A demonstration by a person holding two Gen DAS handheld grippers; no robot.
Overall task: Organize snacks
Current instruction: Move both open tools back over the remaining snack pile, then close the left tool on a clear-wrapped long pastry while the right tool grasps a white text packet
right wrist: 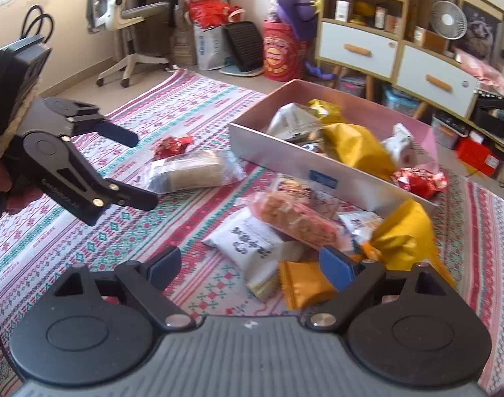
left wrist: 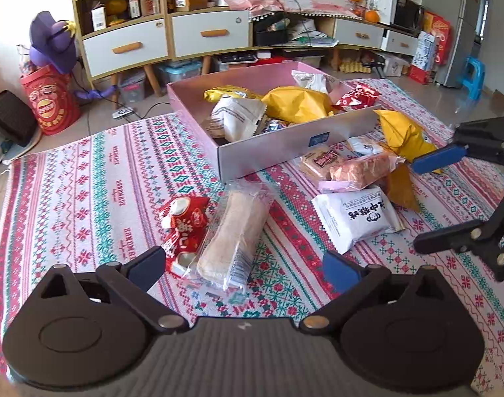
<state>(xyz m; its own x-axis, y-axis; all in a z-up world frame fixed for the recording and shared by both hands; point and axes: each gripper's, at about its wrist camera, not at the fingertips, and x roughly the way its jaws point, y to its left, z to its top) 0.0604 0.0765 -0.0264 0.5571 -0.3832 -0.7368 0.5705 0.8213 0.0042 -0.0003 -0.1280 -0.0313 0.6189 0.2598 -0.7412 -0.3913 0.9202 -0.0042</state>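
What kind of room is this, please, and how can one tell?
Most likely a living room in a home. A patterned cloth is spread on the floor, a wooden cabinet with drawers and shelves stands along the wall, and an office chair sits in a corner.

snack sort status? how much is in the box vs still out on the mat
Partly done. Several packets already lie in the pink box, among them a yellow bag. Nothing is in hand: left gripper and right gripper are both open and empty. Still out on the mat: the clear-wrapped bread, red packet, white packet and a pile beside the box.
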